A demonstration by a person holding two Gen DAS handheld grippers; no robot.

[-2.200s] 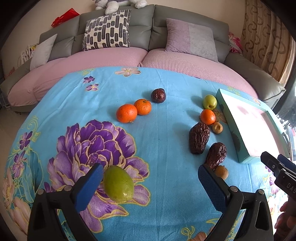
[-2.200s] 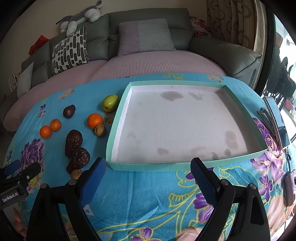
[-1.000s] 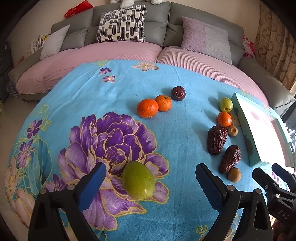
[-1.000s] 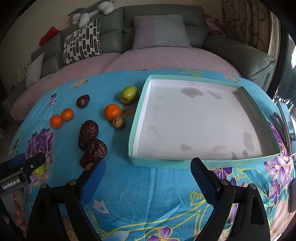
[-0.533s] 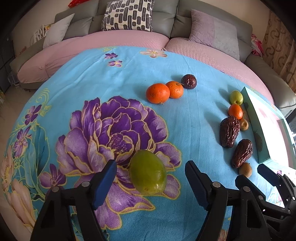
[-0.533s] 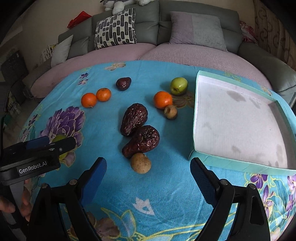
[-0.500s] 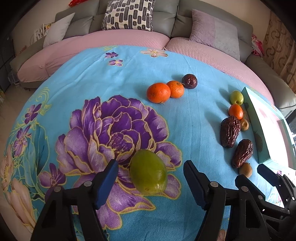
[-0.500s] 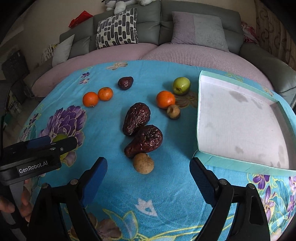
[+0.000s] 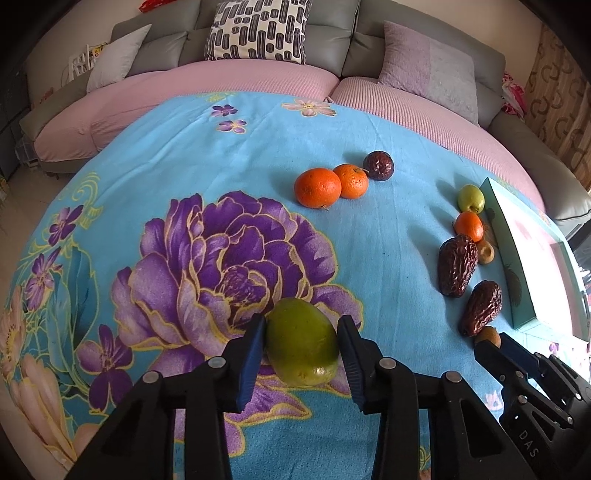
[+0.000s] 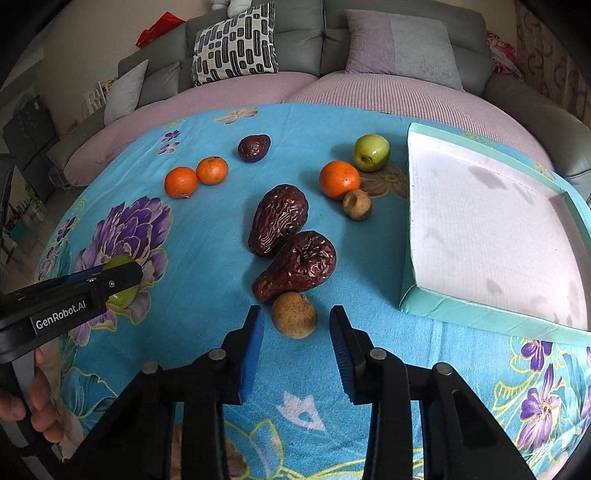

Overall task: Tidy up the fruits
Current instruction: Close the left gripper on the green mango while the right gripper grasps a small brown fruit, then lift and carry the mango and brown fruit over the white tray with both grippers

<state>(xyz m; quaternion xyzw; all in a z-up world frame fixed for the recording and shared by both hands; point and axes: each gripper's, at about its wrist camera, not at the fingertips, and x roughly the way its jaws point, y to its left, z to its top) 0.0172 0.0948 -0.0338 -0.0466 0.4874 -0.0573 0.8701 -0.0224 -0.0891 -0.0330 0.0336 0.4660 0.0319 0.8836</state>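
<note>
the left gripper (image 9: 301, 345) clamps the smooth green oval mango (image 9: 302, 341) across its middle, near on the blue flowered cloth (image 9: 236, 158); it looks firm, slippery. the right gripper (image 10: 295, 328) brackets the small round brown fruit (image 10: 294, 314), pads apart, not touching; probably light, hard.

Home living rm — grey sofa (image 9: 354, 55), patterned cushion (image 9: 258, 29), floral cloth (image 9: 184, 184) w/ fruit

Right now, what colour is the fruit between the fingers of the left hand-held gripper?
Green; the mango shows best in the left wrist view.
</note>
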